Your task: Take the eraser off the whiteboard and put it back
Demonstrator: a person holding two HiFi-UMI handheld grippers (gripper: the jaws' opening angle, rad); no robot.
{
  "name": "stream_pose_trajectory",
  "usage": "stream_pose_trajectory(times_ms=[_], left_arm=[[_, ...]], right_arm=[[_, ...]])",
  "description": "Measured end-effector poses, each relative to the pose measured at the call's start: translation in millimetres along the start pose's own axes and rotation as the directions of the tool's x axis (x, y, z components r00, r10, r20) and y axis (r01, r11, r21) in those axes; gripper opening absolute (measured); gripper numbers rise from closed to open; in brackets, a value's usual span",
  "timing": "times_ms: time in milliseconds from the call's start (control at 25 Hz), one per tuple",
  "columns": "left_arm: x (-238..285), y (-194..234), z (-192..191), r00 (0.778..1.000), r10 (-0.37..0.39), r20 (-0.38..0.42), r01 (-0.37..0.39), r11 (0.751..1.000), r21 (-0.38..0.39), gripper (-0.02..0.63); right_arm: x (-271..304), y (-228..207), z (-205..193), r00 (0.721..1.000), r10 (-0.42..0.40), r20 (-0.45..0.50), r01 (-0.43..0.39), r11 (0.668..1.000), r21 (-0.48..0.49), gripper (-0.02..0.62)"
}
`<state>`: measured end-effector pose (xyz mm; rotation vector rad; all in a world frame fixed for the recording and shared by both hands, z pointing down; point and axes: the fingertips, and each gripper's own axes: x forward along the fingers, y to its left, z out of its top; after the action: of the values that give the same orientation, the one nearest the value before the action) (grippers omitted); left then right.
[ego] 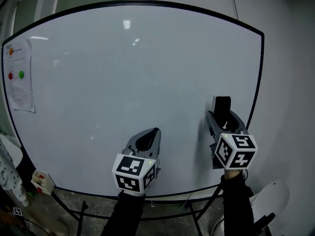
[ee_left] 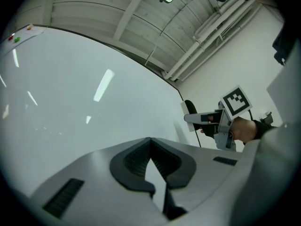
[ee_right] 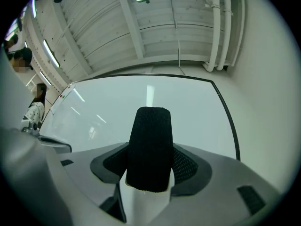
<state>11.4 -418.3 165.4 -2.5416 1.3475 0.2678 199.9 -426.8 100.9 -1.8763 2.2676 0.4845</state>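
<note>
The whiteboard [ego: 123, 82] fills the head view, its surface blank. My right gripper [ego: 224, 119] is shut on the eraser [ego: 222, 109], a white block with a black felt face, close in front of the board's lower right part. In the right gripper view the eraser [ee_right: 149, 147] stands upright between the pads [ee_right: 188, 166], felt side toward the camera. Whether it touches the board I cannot tell. My left gripper [ego: 150, 134] is held before the board's lower middle, shut and empty, its tips meeting [ee_left: 150, 142]. The left gripper view also shows the right gripper [ee_left: 200, 119] with the eraser [ee_left: 189, 108].
A paper sheet [ego: 18, 75] with a red and a green magnet hangs at the board's left edge. A small box [ego: 43, 180] sits by the lower left of the frame. Black stand legs [ego: 81, 213] run below the board. A grey wall lies to the right.
</note>
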Motion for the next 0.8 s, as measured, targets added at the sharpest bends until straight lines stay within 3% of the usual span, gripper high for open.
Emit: stream_pose_trajectory(times_ms=[400, 800], left_arm=[[10, -14, 1, 0.994, 0.105, -0.014, -0.104, 0.994, 0.019, 0.006], [9, -9, 15, 0.988, 0.156, -0.001, -0.156, 0.986, 0.06, 0.006]], right_arm=[[34, -89, 42, 0.999, -0.029, 0.032, 0.029, 1.0, 0.007, 0.268], [71, -131, 66, 0.999, -0.05, 0.014, 0.049, 0.997, 0.052, 0.268]])
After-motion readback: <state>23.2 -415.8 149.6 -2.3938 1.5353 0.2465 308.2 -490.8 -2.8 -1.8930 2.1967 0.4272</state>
